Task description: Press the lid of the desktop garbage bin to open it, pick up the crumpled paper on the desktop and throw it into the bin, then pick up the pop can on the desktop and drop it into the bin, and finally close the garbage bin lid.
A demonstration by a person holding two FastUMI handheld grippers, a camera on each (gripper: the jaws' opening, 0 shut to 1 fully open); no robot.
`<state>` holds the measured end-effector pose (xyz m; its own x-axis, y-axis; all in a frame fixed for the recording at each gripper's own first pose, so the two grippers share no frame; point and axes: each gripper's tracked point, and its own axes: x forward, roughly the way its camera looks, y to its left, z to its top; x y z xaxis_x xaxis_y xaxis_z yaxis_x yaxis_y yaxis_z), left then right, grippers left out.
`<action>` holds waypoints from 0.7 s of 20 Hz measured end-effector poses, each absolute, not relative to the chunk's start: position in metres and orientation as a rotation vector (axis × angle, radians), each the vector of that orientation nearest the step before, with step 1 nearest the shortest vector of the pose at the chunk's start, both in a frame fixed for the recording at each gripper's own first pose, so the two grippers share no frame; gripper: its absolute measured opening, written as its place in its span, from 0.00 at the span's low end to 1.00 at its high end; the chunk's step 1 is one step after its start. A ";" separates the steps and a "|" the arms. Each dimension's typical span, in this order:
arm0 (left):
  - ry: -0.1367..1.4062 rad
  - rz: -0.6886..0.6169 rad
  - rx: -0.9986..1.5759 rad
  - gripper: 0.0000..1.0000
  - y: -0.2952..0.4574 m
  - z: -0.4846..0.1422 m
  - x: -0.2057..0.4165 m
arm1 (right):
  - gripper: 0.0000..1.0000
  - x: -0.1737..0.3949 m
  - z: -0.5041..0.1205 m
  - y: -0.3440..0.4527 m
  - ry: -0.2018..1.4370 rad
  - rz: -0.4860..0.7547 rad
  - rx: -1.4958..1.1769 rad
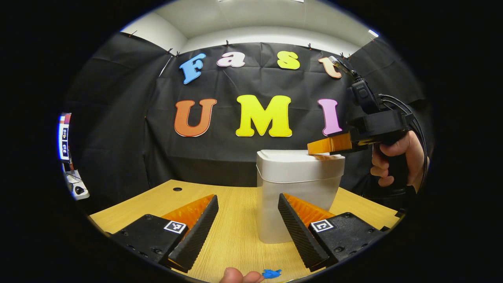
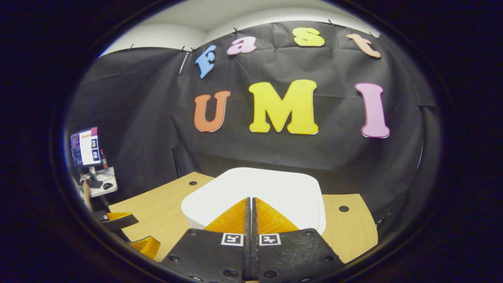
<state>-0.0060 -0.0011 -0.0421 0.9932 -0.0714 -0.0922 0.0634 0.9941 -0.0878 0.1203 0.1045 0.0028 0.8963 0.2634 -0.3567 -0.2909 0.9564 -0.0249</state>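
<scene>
The right gripper (image 2: 250, 200), jaws pressed together, rests on the bin's closed lid (image 2: 275, 184). The left gripper (image 1: 248, 204) waits near the bin (image 1: 294, 196), jaws spread.

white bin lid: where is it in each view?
Left gripper view: the white plastic bin lid sits right of centre atop the bin, closed, the right gripper at its right edge.
Right gripper view: lower centre, just beyond that gripper's shut fingers.
Shared landmark: the light wooden desktop.

White desktop garbage bin (image 1: 298, 196) is seen upright on the wooden desktop (image 1: 235, 232), its white lid (image 2: 255, 188) closed flat
</scene>
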 end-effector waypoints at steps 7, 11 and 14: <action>0.114 -0.075 -0.086 0.99 -0.009 -0.053 -0.006 | 0.01 0.117 0.019 0.101 0.329 0.299 -0.031; 0.126 -0.081 -0.089 0.99 -0.015 -0.056 -0.009 | 0.12 0.114 0.060 0.085 0.191 0.237 -0.013; 0.114 -0.078 -0.078 0.99 -0.015 -0.052 -0.012 | 0.73 0.108 0.088 0.077 0.104 0.228 -0.010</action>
